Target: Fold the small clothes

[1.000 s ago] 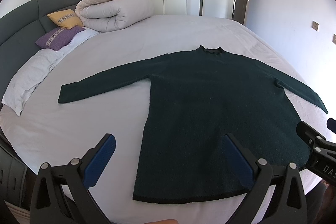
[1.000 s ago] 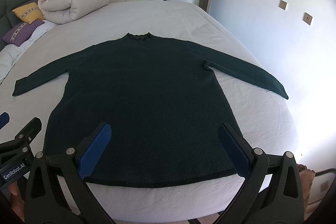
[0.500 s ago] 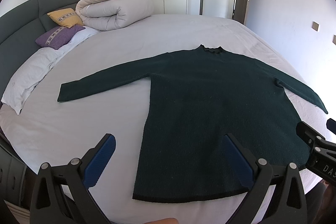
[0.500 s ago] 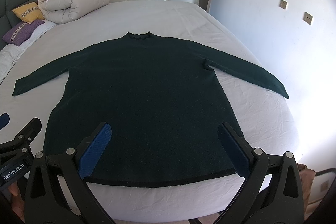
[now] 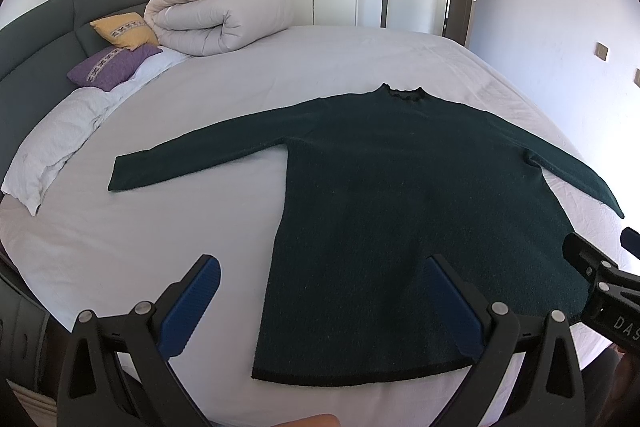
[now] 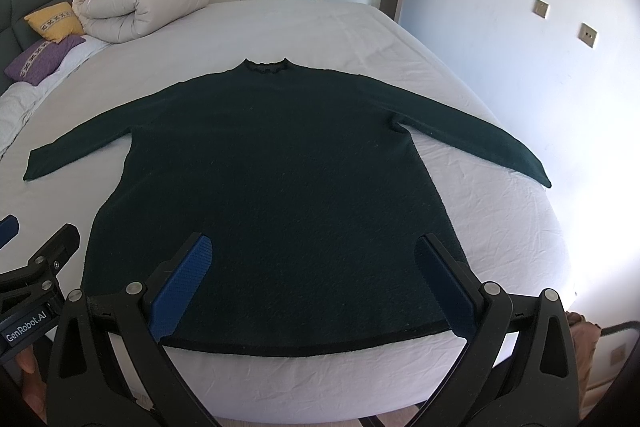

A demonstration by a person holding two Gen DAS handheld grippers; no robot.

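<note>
A dark green long-sleeved sweater lies flat on the white bed, both sleeves spread out, collar toward the far side, black-edged hem nearest me. My left gripper hovers open above the hem's left corner, with nothing between its blue pads. Over the middle and right of the hem, my right gripper is held open and empty too. Each gripper shows at the edge of the other's view.
A rolled duvet, a yellow cushion and a purple cushion lie at the dark headboard, far left. White pillows line the left side. Wardrobes, a door and a wall stand beyond the bed.
Both views have shifted very slightly; the sweater lies as before and both grippers stay open.
</note>
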